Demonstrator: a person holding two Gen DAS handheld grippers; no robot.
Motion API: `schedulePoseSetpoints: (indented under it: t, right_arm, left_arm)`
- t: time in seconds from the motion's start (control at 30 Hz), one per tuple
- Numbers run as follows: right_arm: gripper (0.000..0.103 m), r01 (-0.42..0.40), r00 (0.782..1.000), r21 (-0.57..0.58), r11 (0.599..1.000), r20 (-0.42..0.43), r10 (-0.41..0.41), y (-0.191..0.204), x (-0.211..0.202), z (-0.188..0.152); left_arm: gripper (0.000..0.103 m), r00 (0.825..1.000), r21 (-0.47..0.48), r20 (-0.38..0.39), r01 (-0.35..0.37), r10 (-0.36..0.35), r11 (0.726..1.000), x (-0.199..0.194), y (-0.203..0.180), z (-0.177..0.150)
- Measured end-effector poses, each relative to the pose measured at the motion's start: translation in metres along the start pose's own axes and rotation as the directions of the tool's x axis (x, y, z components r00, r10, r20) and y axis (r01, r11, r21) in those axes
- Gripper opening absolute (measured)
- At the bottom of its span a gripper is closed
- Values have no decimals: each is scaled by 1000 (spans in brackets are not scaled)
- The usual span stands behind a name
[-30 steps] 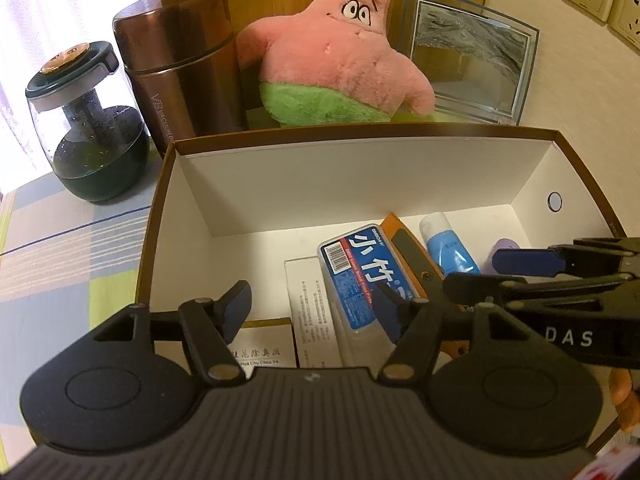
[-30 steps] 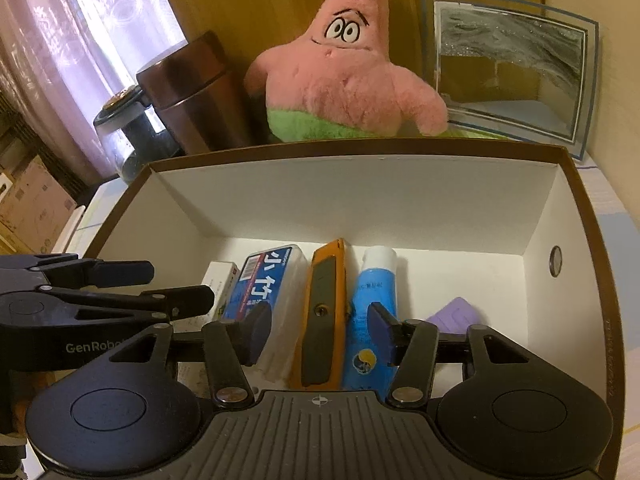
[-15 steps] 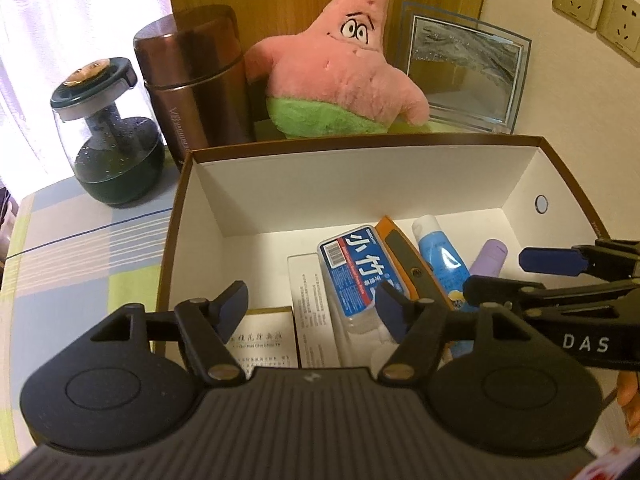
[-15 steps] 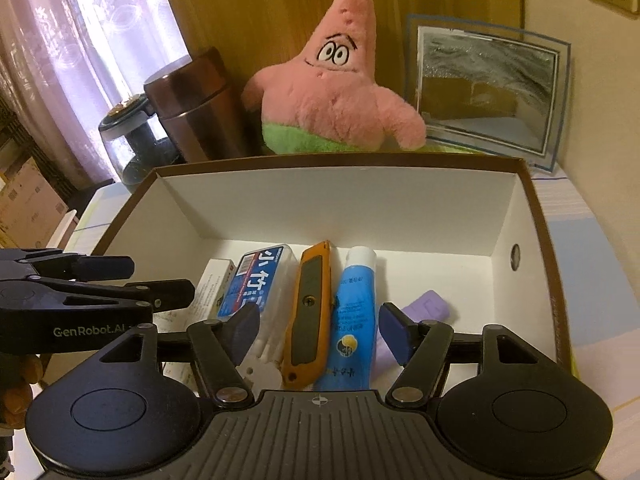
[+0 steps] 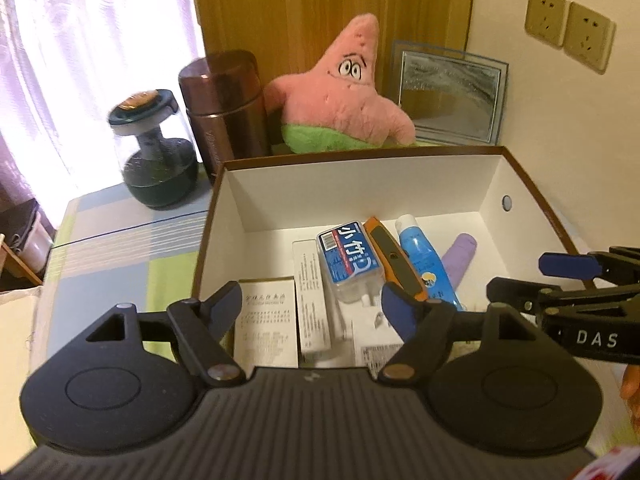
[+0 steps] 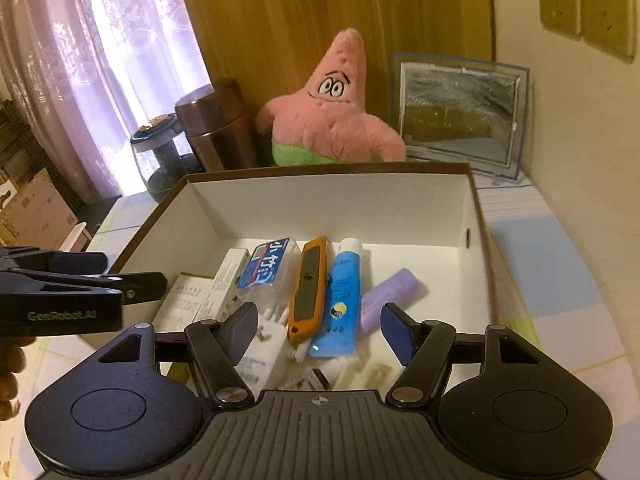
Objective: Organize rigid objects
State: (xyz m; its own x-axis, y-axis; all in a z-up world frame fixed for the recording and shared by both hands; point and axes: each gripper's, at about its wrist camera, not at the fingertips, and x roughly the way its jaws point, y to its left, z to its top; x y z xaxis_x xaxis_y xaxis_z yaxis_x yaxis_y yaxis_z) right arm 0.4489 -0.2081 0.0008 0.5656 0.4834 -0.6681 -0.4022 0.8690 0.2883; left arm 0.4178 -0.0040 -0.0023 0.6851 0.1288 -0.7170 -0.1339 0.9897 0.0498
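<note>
left wrist view alone: white box [image 5: 266, 322] by the opening, empty left tool [image 5: 312, 307]; right tool [image 6: 320, 328] parted, empty

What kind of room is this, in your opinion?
Probably a bedroom or living room at home: a pink plush star toy, a sheer window curtain and wall sockets surround the table.

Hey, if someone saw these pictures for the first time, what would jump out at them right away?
Probably the pink star plush toy sitting upright behind the box, between a brown flask and a framed picture. Next, the white-lined box itself, with an orange utility knife and a blue tube lying side by side on its floor. Both grippers hang empty over its near edge.
</note>
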Motion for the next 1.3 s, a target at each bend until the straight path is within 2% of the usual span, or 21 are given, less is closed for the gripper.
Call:
schedulePoseSetpoints:
  t: [0.13, 0.33, 0.6, 1.0, 1.3]
  right_arm:
    - [65, -2, 999, -32, 999, 33, 3, 4, -23, -12]
    - [65, -20, 998, -40, 999, 65, 23, 11, -58, -33]
    - [65, -46, 998, -13, 999, 40, 46, 24, -91, -61]
    - [65, 9, 1000, 17, 1000, 7, -9, 72, -134, -119]
    - [65, 30, 999, 19, 999, -33, -29, 113, -168, -167]
  left_arm:
    - [76, 999, -13, 31, -22, 22, 1000, -31, -5, -18]
    - [76, 999, -62, 29, -33, 35, 998, -68, -6, -46]
    - [76, 999, -91, 31, -24, 27, 996, -112, -6, -80]
    - [76, 999, -51, 21, 34, -33, 998, -169, 11, -144]
    - [76, 999, -49, -2, 46, -47, 998, -207, 30, -194]
